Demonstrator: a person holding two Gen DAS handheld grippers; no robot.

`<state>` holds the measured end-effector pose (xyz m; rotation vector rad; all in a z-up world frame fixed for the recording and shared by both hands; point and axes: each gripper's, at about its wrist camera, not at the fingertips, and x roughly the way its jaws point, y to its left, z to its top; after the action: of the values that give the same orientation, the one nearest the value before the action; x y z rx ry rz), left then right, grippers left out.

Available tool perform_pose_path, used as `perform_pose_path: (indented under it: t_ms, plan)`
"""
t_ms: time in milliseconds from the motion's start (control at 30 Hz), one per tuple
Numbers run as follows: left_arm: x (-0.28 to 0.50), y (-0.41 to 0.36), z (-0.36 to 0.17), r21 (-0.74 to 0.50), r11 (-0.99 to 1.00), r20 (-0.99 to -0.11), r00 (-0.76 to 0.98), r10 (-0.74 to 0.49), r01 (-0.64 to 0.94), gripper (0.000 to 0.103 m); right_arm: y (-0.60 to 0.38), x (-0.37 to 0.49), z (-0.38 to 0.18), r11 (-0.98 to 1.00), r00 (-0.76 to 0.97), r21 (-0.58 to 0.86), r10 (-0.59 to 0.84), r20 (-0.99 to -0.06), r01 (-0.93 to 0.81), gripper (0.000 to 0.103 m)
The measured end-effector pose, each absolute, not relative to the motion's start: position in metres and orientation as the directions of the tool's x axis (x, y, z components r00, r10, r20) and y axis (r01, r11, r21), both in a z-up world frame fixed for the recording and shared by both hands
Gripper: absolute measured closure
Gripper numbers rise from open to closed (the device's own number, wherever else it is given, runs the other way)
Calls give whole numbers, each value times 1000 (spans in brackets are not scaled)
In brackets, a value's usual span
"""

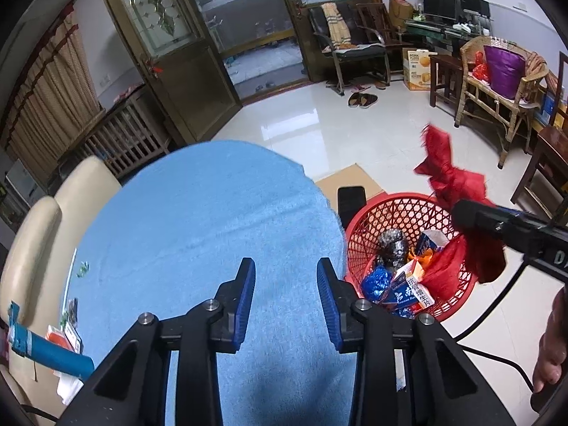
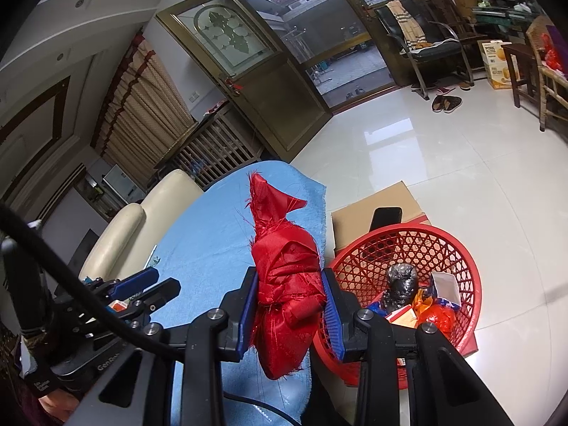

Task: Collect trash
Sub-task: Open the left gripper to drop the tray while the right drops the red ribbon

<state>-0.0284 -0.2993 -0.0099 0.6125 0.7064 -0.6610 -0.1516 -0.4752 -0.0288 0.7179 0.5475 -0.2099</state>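
My right gripper (image 2: 289, 305) is shut on a knotted red cloth bundle (image 2: 287, 284), held over the table's right edge beside a red mesh basket (image 2: 465, 269). In the left wrist view the bundle (image 1: 451, 184) hangs from the right gripper's fingers (image 1: 475, 213) above the basket (image 1: 376, 213). The basket holds several pieces of trash: a black crumpled wrapper (image 1: 392, 245), blue foil (image 1: 376, 280), and cartons (image 1: 408, 291). My left gripper (image 1: 285, 284) is open and empty over the blue tablecloth (image 1: 206, 234).
A cardboard box (image 2: 376, 209) with a black phone (image 2: 387, 216) on it stands behind the basket. Cream chairs (image 1: 46, 227) stand at the table's left. A blue tube (image 1: 49, 351) and small packets (image 1: 65, 337) lie at the table's left edge. Tiled floor lies beyond.
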Motion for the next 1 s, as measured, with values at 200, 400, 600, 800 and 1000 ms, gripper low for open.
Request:
perform_pose_path:
  t_ms: [200, 400, 600, 800, 1000]
  plan:
    - [-21, -291, -18, 270, 649, -759, 572, -311, 711, 66, -478, -152, -32, 735, 833, 561, -10, -553, 381, 66]
    - [-13, -281, -30, 250, 664, -781, 552, -292, 705, 66, -487, -149, -48, 712, 803, 555, -22, -595, 430, 66]
    - [-9, -273, -37, 224, 662, -795, 527, -301, 716, 66, -499, -148, -66, 690, 756, 530, -37, -654, 492, 64]
    - [9, -244, -41, 192, 706, -792, 532, -298, 682, 48, -524, -159, -84, 620, 689, 503, -86, -719, 602, 31]
    - [32, -208, -49, 185, 790, -794, 562, -231, 585, 35, -526, -165, -77, 615, 693, 490, -133, -708, 618, 31]
